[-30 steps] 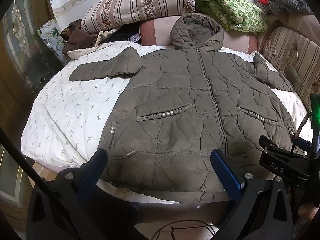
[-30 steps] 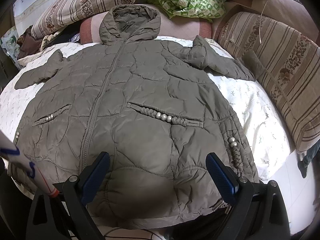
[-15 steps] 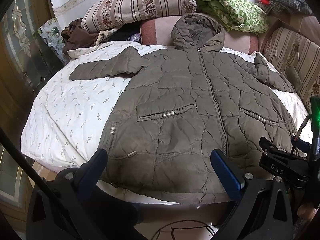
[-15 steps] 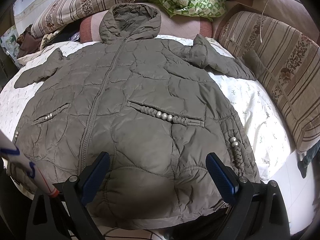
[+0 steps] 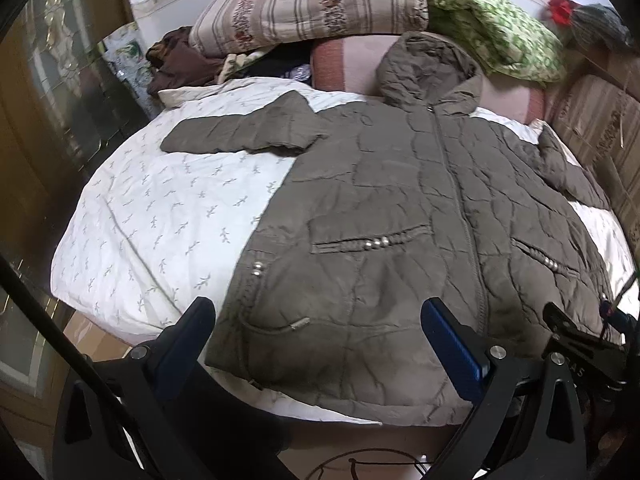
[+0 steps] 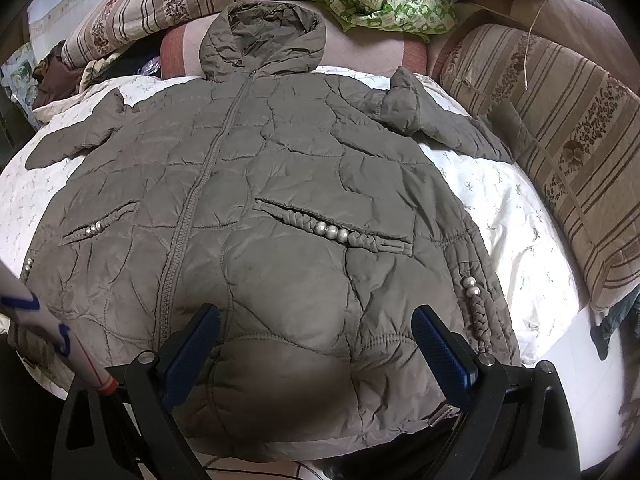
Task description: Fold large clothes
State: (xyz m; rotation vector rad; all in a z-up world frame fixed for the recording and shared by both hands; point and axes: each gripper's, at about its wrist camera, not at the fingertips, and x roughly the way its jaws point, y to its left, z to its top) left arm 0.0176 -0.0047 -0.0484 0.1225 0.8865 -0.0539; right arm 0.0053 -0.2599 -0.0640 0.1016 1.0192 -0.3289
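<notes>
The coat [image 5: 400, 220] lies flat on the bed [image 5: 168, 216], front up, zip closed, hood [image 6: 264, 36] toward the pillows, both sleeves spread out to the sides. Nothing is folded yet, so this reads as the opening of the first fold.

The left gripper [image 5: 316, 344] hangs over the coat's hem, jaws wide apart and holding nothing. The right gripper [image 6: 316, 344] does the same over the hem on the other side of the zip, jaws also spread and empty.

The sensible start is probably the sleeves. The left sleeve [image 5: 240, 136] stretches well out from the coat's body across the sheet; the right sleeve [image 6: 440, 120] runs out toward the striped cushion [image 6: 560, 140]. Each one wants pinching near the cuff and laying across the coat's chest.

This coat is puffy and quilted, so a shallow bite will likely slip. Take a deep pinch through the padding, lift low, and drag slowly so the body stays square. Watch the bead trim at the pockets [image 6: 332, 232], which could snag a jaw.
</notes>
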